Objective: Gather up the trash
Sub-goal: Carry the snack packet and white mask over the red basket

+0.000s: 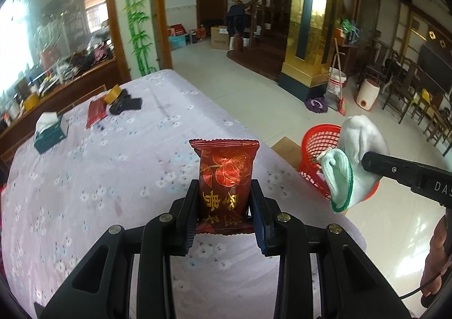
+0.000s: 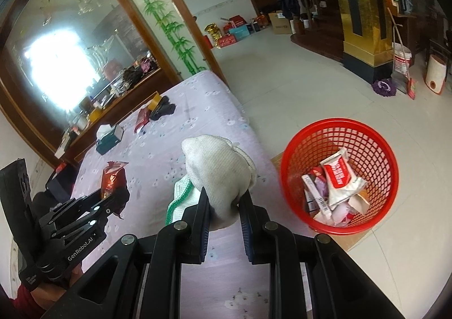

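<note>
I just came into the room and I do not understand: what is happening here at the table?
A person is collecting trash with two handheld grippers. The left gripper holds a dark red foil snack packet in its jaws above the flowered lilac tablecloth. The right gripper holds a white knitted glove with a green cuff. The red plastic mesh basket on the floor beside the table already contains wrappers.

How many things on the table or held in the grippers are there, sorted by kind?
Red snack packets: 2, one in the left gripper (red snack packet), one on the table (second red packet)
White gloves: 1, white glove in the right gripper
Tissue boxes: 1, tissue box
Tape rolls: 1, tape roll
Black items: 1, black item
Total: 6
</note>
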The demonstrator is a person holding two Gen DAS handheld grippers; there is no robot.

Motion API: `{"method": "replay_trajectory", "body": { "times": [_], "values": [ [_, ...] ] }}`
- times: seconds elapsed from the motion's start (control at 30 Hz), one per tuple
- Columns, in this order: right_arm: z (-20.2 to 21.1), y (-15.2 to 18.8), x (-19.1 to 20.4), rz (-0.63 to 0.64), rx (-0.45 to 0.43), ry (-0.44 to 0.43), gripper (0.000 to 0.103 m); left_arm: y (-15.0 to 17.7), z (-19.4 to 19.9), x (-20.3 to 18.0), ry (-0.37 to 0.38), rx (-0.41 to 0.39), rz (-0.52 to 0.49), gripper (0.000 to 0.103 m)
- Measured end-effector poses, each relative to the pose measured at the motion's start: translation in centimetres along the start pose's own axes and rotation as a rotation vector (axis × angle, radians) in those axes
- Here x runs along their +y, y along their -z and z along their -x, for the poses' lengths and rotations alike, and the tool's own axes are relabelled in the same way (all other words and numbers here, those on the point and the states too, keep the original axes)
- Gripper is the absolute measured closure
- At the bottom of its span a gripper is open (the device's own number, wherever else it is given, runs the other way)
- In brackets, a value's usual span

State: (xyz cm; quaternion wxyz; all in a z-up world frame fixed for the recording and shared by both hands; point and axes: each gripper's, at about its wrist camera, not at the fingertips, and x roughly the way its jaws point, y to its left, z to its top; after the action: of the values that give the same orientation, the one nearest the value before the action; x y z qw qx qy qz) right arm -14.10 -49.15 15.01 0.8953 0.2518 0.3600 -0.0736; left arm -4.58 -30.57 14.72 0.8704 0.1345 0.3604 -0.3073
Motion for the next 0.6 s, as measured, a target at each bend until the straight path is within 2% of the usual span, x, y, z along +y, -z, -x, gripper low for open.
{"method": "replay_trajectory", "body": {
  "times": [0.6],
  "values": [
    [3.0, -0.4, -6.3, -0.117, -0.050, 0.073, 0.082, -2.7, -1.9, -7.7, 0.063, -0.019, -0.174, 0.071]
  ]
}}
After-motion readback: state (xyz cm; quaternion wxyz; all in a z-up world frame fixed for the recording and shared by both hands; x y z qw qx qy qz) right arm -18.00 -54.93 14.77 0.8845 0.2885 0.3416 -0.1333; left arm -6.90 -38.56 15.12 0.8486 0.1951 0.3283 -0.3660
